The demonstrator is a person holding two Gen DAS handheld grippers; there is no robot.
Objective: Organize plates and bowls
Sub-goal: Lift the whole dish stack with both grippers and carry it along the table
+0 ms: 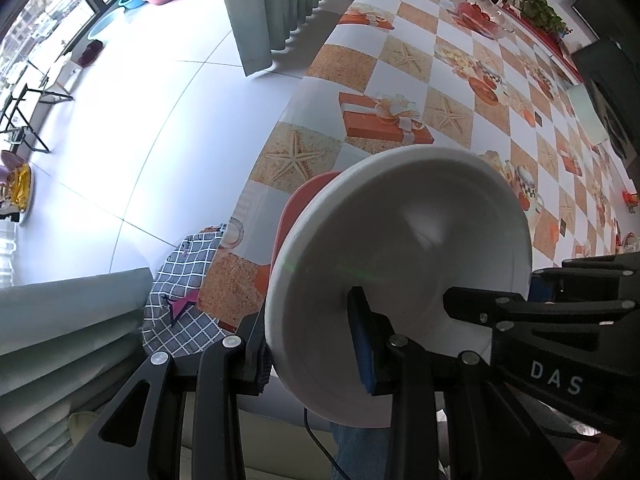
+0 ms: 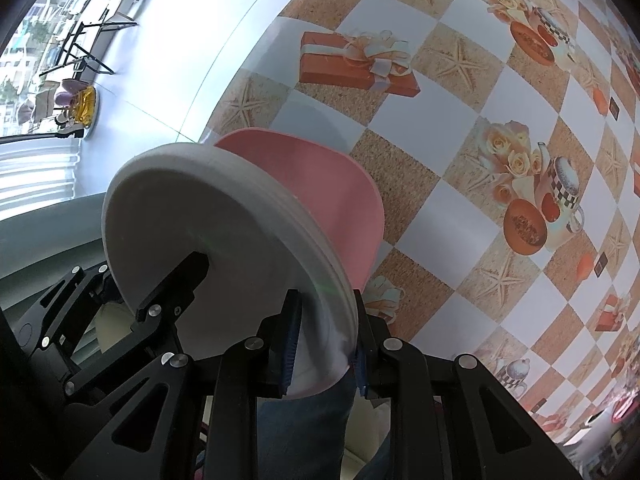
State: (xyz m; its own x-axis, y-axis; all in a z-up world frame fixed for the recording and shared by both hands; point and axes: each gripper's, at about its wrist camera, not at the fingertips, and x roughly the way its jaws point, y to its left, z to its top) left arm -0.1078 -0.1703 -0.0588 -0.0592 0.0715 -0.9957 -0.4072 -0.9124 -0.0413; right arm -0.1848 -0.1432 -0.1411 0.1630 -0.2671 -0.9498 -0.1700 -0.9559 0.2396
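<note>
While both claws work at the near counter edge, the left claw [image 1: 316,344] is clamped on the rim of the white bowl [image 1: 408,264], one pad outside the wall and one inside. The right claw [image 2: 324,344] pinches the opposite rim of the same bowl [image 2: 208,232], holding it tilted on edge. A pink plate [image 2: 320,184] sits directly behind the bowl, against its underside. Beyond both, the counter [image 1: 400,76] carries a checkered cloth printed with starfish and gift boxes. A checked fabric [image 1: 184,292] lies below the counter edge, left of the bowl.
</note>
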